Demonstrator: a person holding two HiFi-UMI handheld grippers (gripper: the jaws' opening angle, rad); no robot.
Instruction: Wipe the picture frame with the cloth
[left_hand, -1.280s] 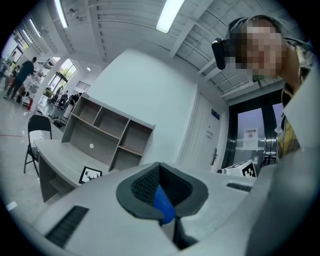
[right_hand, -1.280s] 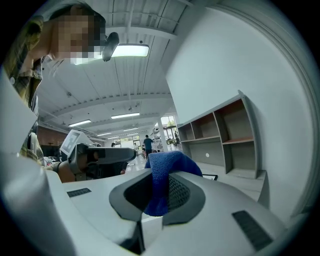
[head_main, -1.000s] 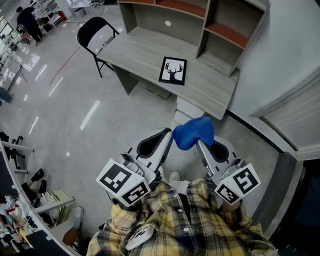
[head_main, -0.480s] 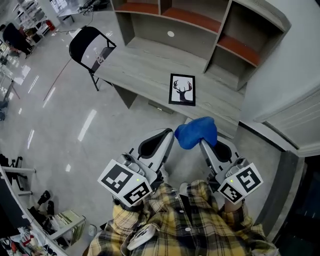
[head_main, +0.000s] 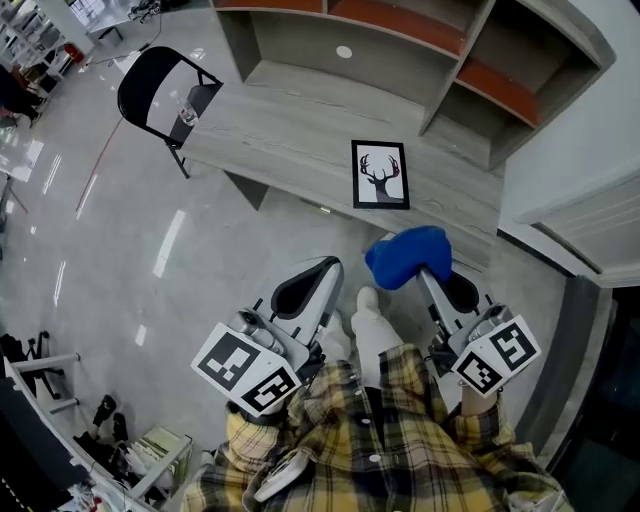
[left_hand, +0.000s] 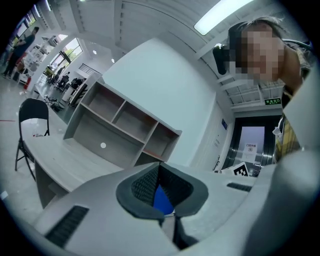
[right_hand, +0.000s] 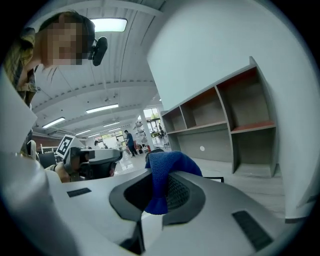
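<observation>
The picture frame (head_main: 380, 174), black-edged with a deer silhouette, lies flat near the front edge of the grey desk (head_main: 290, 120). My right gripper (head_main: 427, 272) is shut on a bunched blue cloth (head_main: 408, 256), held in the air short of the desk and just below the frame in the head view. In the right gripper view the cloth (right_hand: 169, 172) bulges out of the closed jaws, and a corner of the frame (right_hand: 216, 179) shows behind it. My left gripper (head_main: 322, 270) hovers beside it, shut and holding nothing I can see. A blue sliver shows in its slit.
A black folding chair (head_main: 160, 95) stands at the desk's left end. A shelf unit (head_main: 450, 55) with orange-brown boards sits on the back of the desk. A white wall and a door frame (head_main: 590, 230) close the right side. Shelving and clutter (head_main: 130, 450) lie at the lower left.
The desk and frame have drawn nearer and slid right in the head view. Both grippers moved forward together, the cloth still in the right one.
</observation>
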